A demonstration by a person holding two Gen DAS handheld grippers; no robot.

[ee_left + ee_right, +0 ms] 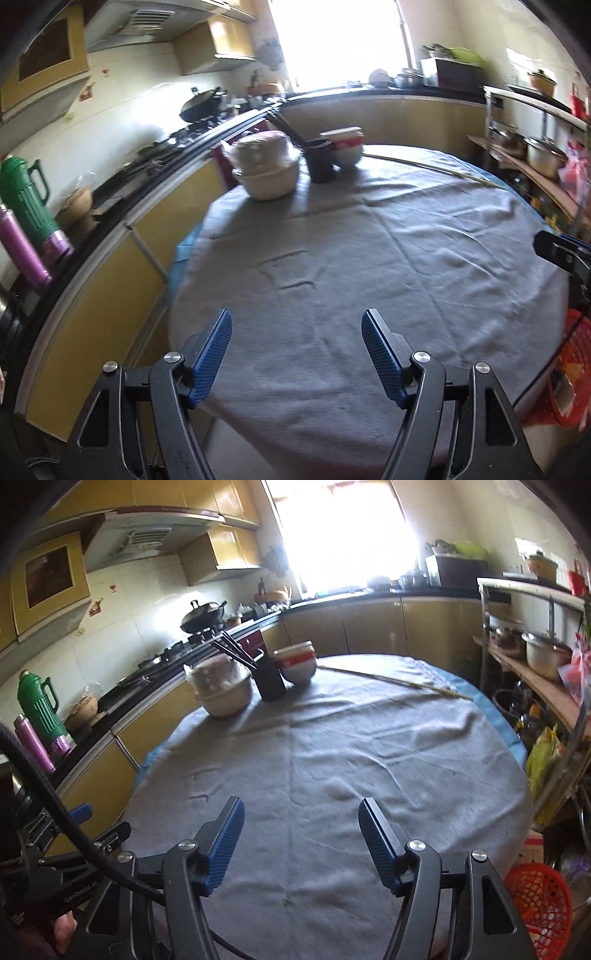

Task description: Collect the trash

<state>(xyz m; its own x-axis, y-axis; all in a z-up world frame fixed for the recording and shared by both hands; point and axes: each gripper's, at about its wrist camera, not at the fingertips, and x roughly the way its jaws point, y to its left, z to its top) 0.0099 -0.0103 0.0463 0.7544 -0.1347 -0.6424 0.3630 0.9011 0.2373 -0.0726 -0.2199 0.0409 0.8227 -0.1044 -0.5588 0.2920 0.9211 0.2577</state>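
My left gripper hangs open over the near edge of a round table covered with a grey cloth, with nothing between its blue pads. My right gripper is open too, above the same cloth, and holds nothing. A red mesh basket stands on the floor at the table's right side, and shows in the left wrist view as well. A long thin stick lies on the far right part of the cloth. A tiny speck sits on the cloth near the right gripper.
Stacked white bowls, a dark cup of chopsticks and red-banded bowls stand at the table's far edge. A counter with a wok and flasks runs along the left. A shelf rack with pots is on the right.
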